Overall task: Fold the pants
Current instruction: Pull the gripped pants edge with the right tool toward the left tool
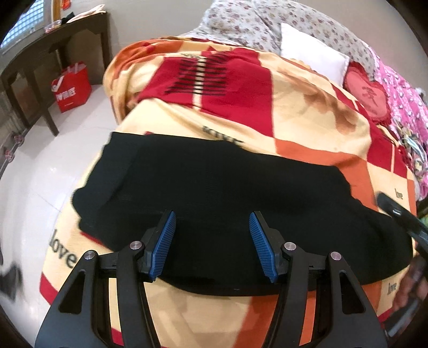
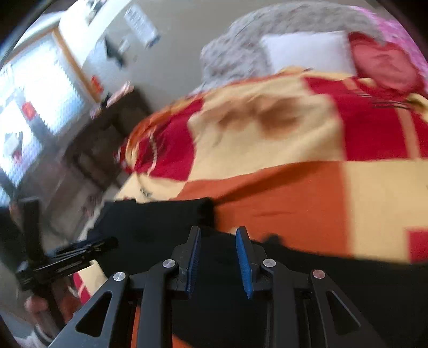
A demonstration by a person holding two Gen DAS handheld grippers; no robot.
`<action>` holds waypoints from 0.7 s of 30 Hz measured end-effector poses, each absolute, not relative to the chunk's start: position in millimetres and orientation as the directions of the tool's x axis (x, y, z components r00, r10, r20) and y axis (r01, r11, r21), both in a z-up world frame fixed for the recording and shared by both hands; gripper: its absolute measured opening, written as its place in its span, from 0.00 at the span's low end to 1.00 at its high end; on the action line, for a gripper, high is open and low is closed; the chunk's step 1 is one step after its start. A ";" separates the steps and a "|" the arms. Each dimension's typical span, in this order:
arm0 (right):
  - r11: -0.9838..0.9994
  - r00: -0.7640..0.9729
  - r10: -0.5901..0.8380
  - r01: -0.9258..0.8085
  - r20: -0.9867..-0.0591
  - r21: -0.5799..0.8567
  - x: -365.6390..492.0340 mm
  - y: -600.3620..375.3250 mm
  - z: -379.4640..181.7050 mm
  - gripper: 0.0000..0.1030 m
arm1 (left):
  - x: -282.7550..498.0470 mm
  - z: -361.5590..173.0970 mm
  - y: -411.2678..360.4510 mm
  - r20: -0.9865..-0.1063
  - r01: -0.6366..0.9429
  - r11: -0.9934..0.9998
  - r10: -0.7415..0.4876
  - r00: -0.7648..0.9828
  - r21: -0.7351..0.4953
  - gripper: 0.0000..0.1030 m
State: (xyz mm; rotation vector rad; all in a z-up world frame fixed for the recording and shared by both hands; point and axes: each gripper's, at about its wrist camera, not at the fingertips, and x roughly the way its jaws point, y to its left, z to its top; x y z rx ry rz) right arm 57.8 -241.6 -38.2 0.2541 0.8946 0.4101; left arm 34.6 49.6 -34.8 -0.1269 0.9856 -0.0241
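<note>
Left wrist view, far left of the left gripper: dark wooden table [image 1: 50,50] against the wall, red shopping bag [image 1: 71,87] on the white tile floor [image 1: 40,171] beside its leg. Ahead of the fingers: bed with a red, orange and cream blanket [image 1: 281,112] printed with "love". Black pants [image 1: 227,187] lie flat across the blanket, running left to right, directly ahead of and under the fingertips; near edge passes below the pads. Left gripper [image 1: 212,227] wide apart, blue pads [image 1: 163,243] bare, nothing between them, held just over the near part of the pants. Beyond, up and right: white pillow [image 1: 313,53], red heart cushion [image 1: 366,93], floral sheet [image 1: 240,24], pink fabric [image 1: 406,101] along the right edge. Far right: black part of the right gripper [image 1: 398,214] over the right end of the pants.

Right wrist view, heavy motion blur. Far left: bright window [image 2: 40,88], dark table [image 2: 107,125]. Lower left: the left gripper [image 2: 67,257] seen side-on, person's hand [image 2: 37,305] under it. Pants [image 2: 160,222] spread ahead, left and under the right gripper, edge against the orange blanket patch [image 2: 281,203]. Right gripper [image 2: 218,233] parted narrowly, blue pads [image 2: 244,262] clear, nothing clamped, hovering on the pants. Far ahead right: pillow [image 2: 307,50], heart cushion [image 2: 382,61].
</note>
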 end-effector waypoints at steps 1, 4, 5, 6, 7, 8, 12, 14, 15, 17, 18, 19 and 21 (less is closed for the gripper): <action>0.900 0.546 0.436 -0.254 -0.716 0.354 66.3 -229.4 -41.7 0.25 | 34.3 -34.3 51.9 -0.828 -0.041 0.993 -0.072 0.556 -0.114 0.56; 0.923 0.542 0.378 -0.286 -0.751 0.258 84.3 -201.2 -51.6 0.22 | 36.0 -38.1 61.2 -0.826 -0.063 0.993 -0.046 0.562 -0.098 0.56; 0.935 0.548 0.342 -0.280 -0.764 0.217 88.5 -194.6 -54.8 0.21 | 37.4 -41.0 63.1 -0.829 -0.065 0.993 -0.046 0.557 -0.098 0.56; 0.945 0.555 0.308 -0.274 -0.773 0.179 93.3 -188.9 -58.9 0.21 | 40.2 -46.6 63.9 -0.838 -0.064 0.993 -0.048 0.543 -0.098 0.56; 0.949 0.555 0.290 -0.270 -0.779 0.161 97.9 -184.4 -63.1 0.21 | 41.5 -49.3 63.6 -0.842 -0.063 0.993 -0.048 0.538 -0.097 0.56; 0.949 0.558 0.290 -0.271 -0.778 0.160 100.3 -184.6 -64.2 0.21 | 42.1 -51.4 62.6 -0.841 -0.061 0.994 -0.043 0.540 -0.090 0.56; 0.946 0.556 0.314 -0.256 -0.769 0.201 92.4 -194.9 -53.0 0.21 | 40.8 -48.5 60.4 -0.839 -0.052 0.996 -0.035 0.543 -0.075 0.56; 0.928 0.569 0.366 -0.277 -0.736 0.248 77.7 -201.4 -36.6 0.21 | 38.3 -43.8 64.2 -0.833 -0.055 0.994 -0.049 0.551 -0.095 0.56; 0.923 0.579 0.379 -0.295 -0.721 0.248 69.9 -199.2 -28.6 0.21 | 36.1 -40.7 67.4 -0.827 -0.064 0.992 -0.051 0.560 -0.104 0.56; 0.913 0.597 0.399 -0.326 -0.697 0.243 49.8 -198.8 -18.6 0.21 | 34.8 -39.0 69.9 -0.823 -0.075 0.991 -0.047 0.566 -0.109 0.56; 0.906 0.597 0.416 -0.339 -0.686 0.254 41.7 -198.8 -18.2 0.21 | 35.1 -40.9 70.6 -0.827 -0.078 0.991 -0.048 0.561 -0.111 0.56; 0.902 0.592 0.425 -0.340 -0.685 0.266 38.1 -199.0 -19.1 0.21 | 35.7 -43.9 70.2 -0.834 -0.080 0.991 -0.048 0.549 -0.110 0.56; 0.890 0.569 0.454 -0.327 -0.686 0.317 30.8 -203.4 -21.9 0.21 | 33.8 -44.0 68.7 -0.838 -0.081 0.991 -0.045 0.544 -0.105 0.56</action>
